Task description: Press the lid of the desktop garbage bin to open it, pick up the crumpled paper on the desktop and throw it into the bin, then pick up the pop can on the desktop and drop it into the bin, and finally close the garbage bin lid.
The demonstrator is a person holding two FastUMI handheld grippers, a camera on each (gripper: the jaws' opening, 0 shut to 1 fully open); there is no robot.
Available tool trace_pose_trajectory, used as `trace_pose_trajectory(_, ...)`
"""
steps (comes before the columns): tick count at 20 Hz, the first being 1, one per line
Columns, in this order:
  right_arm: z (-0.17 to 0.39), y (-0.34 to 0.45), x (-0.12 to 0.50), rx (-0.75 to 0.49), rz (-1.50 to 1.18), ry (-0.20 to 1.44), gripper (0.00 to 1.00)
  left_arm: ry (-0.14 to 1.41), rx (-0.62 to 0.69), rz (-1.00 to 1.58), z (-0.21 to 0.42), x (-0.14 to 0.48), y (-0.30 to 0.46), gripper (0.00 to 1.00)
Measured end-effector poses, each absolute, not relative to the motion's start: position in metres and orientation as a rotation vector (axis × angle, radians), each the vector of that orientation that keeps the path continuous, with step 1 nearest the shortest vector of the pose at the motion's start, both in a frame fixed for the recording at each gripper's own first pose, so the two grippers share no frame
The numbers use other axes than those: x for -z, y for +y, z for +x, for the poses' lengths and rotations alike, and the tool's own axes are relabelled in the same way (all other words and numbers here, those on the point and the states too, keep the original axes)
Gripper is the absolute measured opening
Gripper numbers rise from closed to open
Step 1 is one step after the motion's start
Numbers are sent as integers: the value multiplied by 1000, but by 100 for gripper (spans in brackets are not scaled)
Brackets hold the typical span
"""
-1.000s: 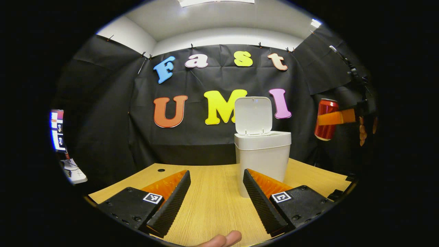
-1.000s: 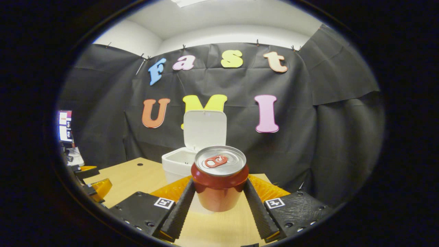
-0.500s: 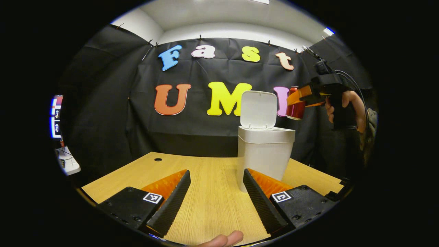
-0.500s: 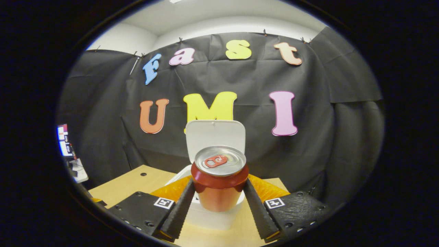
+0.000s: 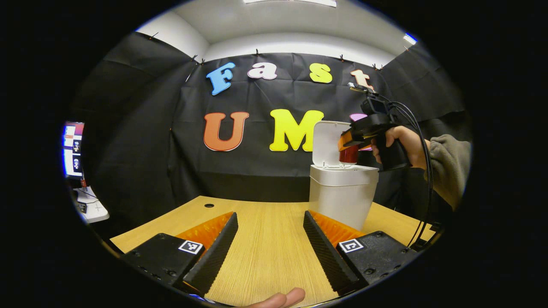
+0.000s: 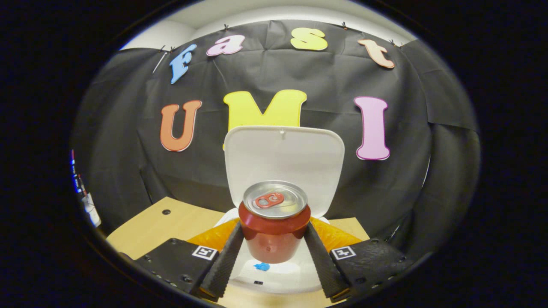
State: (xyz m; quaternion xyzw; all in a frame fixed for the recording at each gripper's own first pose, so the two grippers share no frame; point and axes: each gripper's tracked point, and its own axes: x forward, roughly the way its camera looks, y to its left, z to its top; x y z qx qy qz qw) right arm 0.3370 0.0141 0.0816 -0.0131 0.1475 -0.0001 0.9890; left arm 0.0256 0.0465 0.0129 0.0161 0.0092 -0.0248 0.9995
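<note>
While clamped, pop can (image 6: 274, 231) has apparently reached bin (image 6: 278, 273).

Glossy metal pop can (image 6: 274, 233) — smooth matt plastic bin (image 5: 342, 196) — wood-grain table (image 5: 265, 244)

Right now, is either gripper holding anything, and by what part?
Right gripper holds the upright red aluminium pop can, jaws clamped on its lower sides. Left gripper is open, holding nothing.

Wooden desk (image 5: 265, 252) with small dark hole (image 5: 209, 205); lit screen (image 5: 72, 147), perhaps monitor, far left.
</note>
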Motion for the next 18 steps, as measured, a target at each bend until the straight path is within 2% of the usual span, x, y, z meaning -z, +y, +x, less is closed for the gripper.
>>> trace_pose_trajectory(5,347,8,-56,31,-11,355,81,16,65,44,24,-15,46,99)
trace_pose_trajectory(16,340,42,-72,-8,-57,306,82,7,31,22,23,-20,61,99)
trace_pose_trajectory(18,339,46,-80,-10,-80,279,93,6,28,21,24,-20,63,99)
